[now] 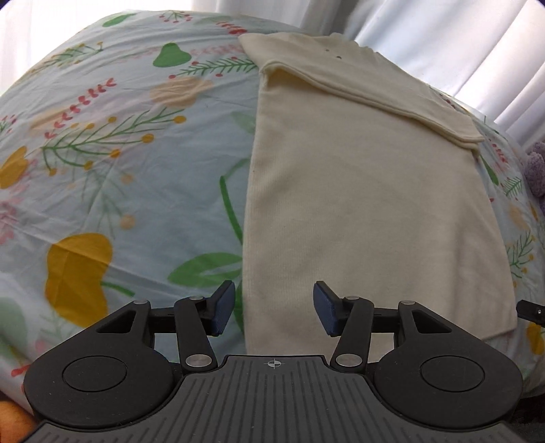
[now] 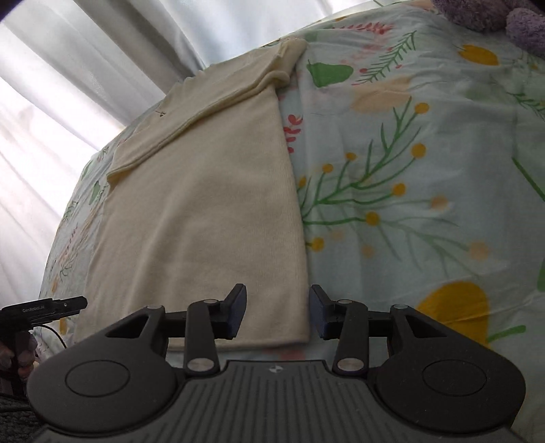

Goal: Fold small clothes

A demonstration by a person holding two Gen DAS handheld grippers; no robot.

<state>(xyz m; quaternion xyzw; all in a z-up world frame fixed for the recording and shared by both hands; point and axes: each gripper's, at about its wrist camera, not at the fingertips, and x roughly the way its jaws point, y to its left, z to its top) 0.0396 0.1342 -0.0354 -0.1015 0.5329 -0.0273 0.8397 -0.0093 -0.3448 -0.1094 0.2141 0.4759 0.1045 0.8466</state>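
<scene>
White curtains (image 1: 442, 30) at back, daylight thru them. Bed (image 1: 129, 143) w/ pale-blue floral cover (green leaves, yellow & red blooms) carries all items.

Item 1: cream knit garment (image 1: 357, 204), lying flat on bed, folded lengthwise into long panel; sleeve folded diagonally across its far end. Small dark marks near far edge. Near hem runs just ahead of both tools.

Item 2: left hand-held gripper (image 1: 274, 306), jaws apart, nothing between pads; hangs over garment's near left edge, one blue pad over bed cover, other over cloth. Not gripping.

Item 3: right hand-held gripper (image 2: 276, 311), jaws apart, released; over garment's near right corner, left pad above cloth, right pad above bed cover. No cloth pinched.

Item 4: purple fuzzy plush (image 2: 511, 20) on bed, well apart from garment, on its right side.

Item 5: orange obj. (image 1: 13, 422), lower left corner of left view, blurred; type unclear.
</scene>
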